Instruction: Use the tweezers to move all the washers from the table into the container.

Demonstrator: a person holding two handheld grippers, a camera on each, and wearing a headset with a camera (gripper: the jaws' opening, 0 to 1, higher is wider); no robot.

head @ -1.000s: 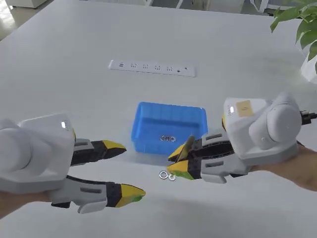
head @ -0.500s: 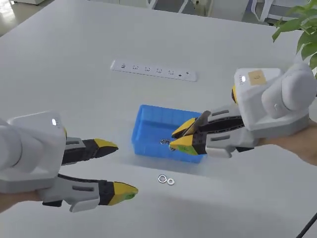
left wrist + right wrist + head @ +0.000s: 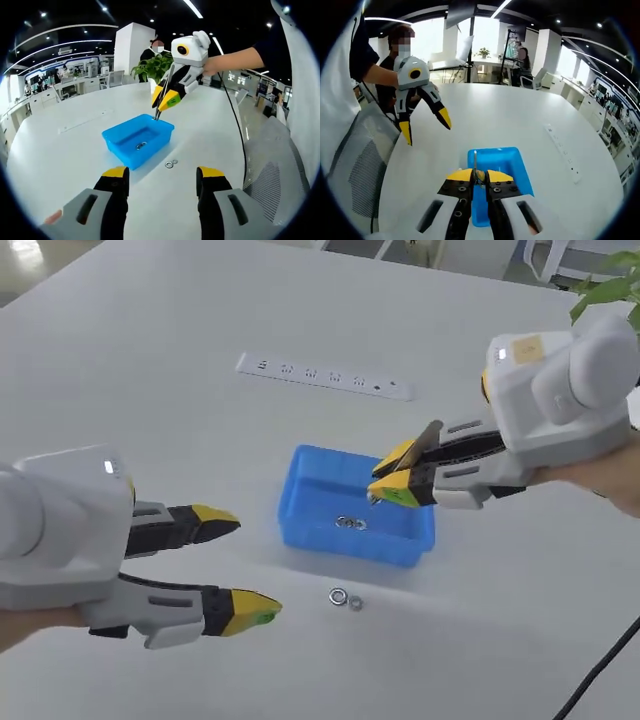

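Right now the right gripper (image 3: 392, 478) is clamped tight on the tweezers (image 3: 428, 435), with the points hanging over the right-hand inside of the blue container (image 3: 345, 545). Whether they pinch a washer is too small to tell. Two washers (image 3: 350, 523) already lie on the container floor. Two more washers (image 3: 346, 598) sit on the table (image 3: 150, 420), side by side and close together, just outside the container's near wall.

From the tweezer points those two lie back toward the person and down, across that wall, so I'd guess the next reach must clear the rim before dropping.

The left gripper (image 3: 252, 565) hovers wide open and empty. Its lower tip looks about as near to the pair, but it has no tweezers.
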